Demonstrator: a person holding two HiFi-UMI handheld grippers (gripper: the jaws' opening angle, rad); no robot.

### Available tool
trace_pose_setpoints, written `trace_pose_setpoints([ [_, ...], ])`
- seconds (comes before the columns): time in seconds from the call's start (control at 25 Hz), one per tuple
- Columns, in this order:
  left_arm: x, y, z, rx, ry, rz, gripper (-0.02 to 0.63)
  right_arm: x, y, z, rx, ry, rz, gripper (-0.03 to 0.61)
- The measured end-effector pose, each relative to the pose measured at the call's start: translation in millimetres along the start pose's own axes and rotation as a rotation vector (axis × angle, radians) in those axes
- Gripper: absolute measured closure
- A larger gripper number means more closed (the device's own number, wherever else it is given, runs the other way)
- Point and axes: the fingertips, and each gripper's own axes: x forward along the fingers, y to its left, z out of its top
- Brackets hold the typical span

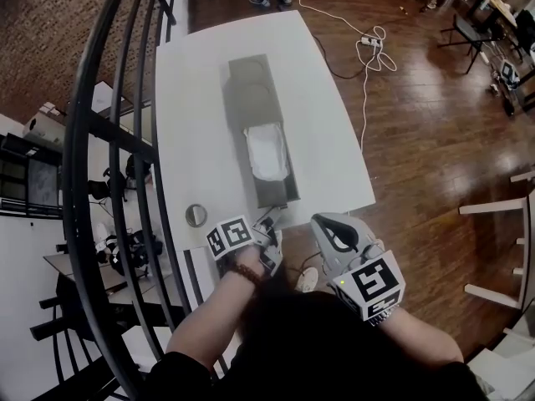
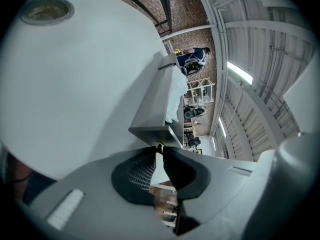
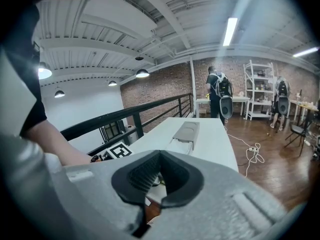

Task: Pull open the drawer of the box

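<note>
A long grey box lies on the white table. Its drawer stands pulled out toward me, with a white cloth inside. My left gripper is at the drawer's front edge. In the left gripper view the drawer front sits right at the jaw tips, and the left gripper is shut on a small pull tab there. My right gripper hangs beside the table's near edge, right of the drawer. In the right gripper view that gripper is shut on nothing, and the box lies ahead.
A round disc rests on the table left of the drawer front. A black railing runs along the table's left side. A white cable with a power strip lies on the wood floor at right. Chairs stand far right.
</note>
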Motion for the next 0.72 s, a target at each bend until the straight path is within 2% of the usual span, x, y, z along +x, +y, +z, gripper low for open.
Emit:
trace_pose_setpoints([
  [0.2, -2, 0, 0, 0.018, 0.010, 0.002, 0.555, -2, 2, 2, -0.009, -0.008, -0.008, 0.588],
  [0.24, -2, -1, -1, 0.024, 0.015, 0.001, 0.526, -3, 3, 3, -0.010, -0.010, -0.009, 0.588],
  [0.32, -3, -2, -5, 0.026, 0.023, 0.000, 0.512, -5, 3, 2, -0.007, -0.013, -0.011, 0.588],
  [0.72, -27, -5, -10, 0.060, -0.025, 0.030, 0.526, -25, 14, 7, -0.020, -0.065, -0.004, 0.588],
])
